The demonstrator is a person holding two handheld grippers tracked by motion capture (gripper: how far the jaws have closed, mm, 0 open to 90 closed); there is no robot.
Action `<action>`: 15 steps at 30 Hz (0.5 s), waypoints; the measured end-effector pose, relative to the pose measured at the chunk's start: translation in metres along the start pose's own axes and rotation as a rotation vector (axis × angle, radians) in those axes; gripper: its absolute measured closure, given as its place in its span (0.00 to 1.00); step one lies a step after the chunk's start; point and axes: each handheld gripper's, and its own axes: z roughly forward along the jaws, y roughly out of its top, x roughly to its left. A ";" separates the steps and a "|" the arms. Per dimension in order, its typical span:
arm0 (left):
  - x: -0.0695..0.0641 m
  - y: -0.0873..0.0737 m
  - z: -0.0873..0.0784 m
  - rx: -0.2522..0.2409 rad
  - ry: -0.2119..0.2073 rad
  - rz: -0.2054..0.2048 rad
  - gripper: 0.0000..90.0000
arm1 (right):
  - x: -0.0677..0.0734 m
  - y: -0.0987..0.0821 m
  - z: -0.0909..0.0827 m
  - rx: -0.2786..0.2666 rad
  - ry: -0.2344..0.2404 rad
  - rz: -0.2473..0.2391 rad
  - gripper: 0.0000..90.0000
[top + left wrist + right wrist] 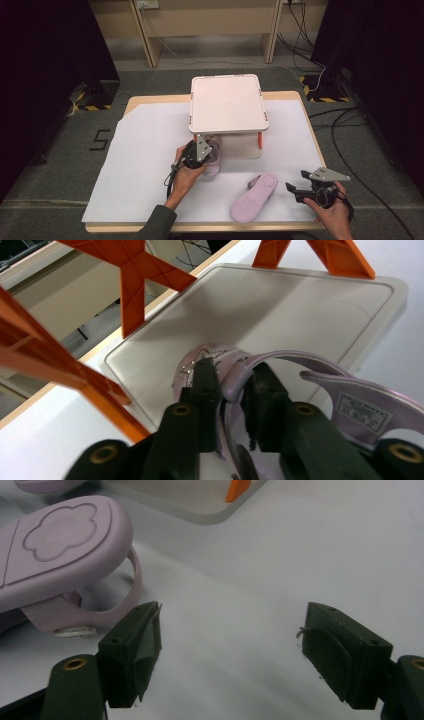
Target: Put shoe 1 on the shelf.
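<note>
I'm pinching the lilac sandal [300,390] by its strap in my left gripper [232,390] at the rack's [229,102] lower tray [280,305], holding my right gripper [230,645] wide open, empty, beside the overturned sandal [60,545] on the white sheet [145,150].

A wooden counter [295,95] under a white sheet [145,150] stands on grey carpet [55,170]; a black "5" [100,139] marks the floor at its left. Behind runs a pale wooden frame [150,35]; black cables [350,135] trail at right, yellow-black hazard tape [92,107] lies at both far corners, and dark curtains [40,50] flank the dim room.
</note>
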 end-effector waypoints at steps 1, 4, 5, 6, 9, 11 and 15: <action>-0.001 0.001 0.000 0.007 -0.002 -0.005 0.79 | 0.000 0.000 0.000 -0.001 0.000 -0.001 0.27; -0.002 0.003 -0.001 0.028 -0.009 -0.021 0.64 | 0.000 0.000 0.000 -0.004 0.001 -0.002 0.27; -0.002 0.004 -0.002 0.027 -0.001 -0.024 0.58 | 0.000 0.000 0.000 -0.001 0.002 -0.003 0.27; -0.002 0.004 -0.002 0.027 -0.001 -0.024 0.52 | 0.000 0.000 0.000 0.004 0.001 -0.003 0.27; 0.002 0.007 -0.007 0.003 -0.019 -0.072 0.37 | 0.001 0.000 0.000 0.002 0.001 -0.001 0.27; 0.002 0.009 -0.012 -0.005 -0.016 -0.072 0.34 | 0.001 0.000 0.000 0.004 0.000 -0.004 0.27; 0.000 0.014 -0.024 -0.030 -0.064 -0.113 0.30 | 0.001 0.000 0.001 0.004 0.001 -0.004 0.27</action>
